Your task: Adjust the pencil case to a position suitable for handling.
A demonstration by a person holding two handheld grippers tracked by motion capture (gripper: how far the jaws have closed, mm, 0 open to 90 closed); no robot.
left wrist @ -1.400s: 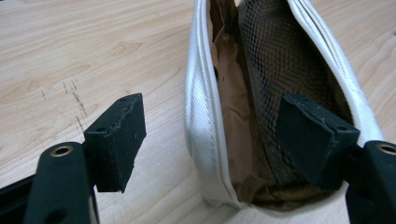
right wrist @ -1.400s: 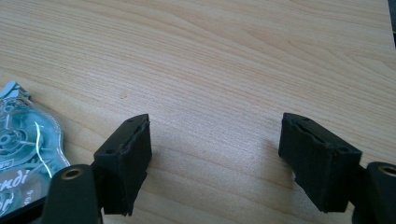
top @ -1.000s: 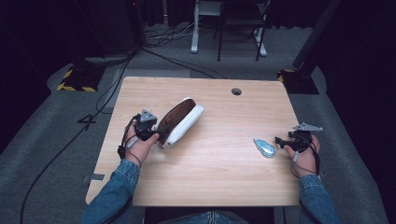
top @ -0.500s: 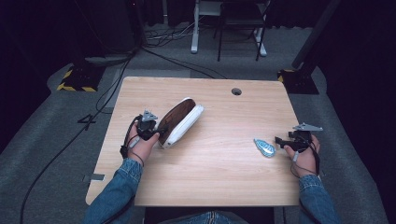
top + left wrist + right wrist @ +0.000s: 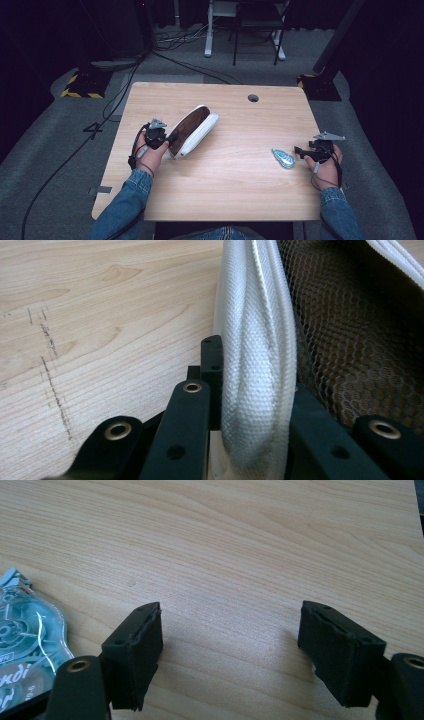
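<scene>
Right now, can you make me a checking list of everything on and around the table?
Surface: wooden table, cable hole at the far edge.
Job's things: white pouch with brown mesh inside; blue tape dispenser.
Clutter: nothing seen.
Grippers: left gripper has just closed on the pouch's white edge; right gripper open, beside the dispenser.
Cables: one trails from each gripper; more on the floor.
Surroundings: grey carpet, chair legs, dark room.

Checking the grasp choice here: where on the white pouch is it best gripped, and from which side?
Grip the pouch by its thick white rim, coming from its near-left end, as the left gripper does: the mouth gapes open, so the rim forms a firm fold that the jaws can pinch.
</scene>
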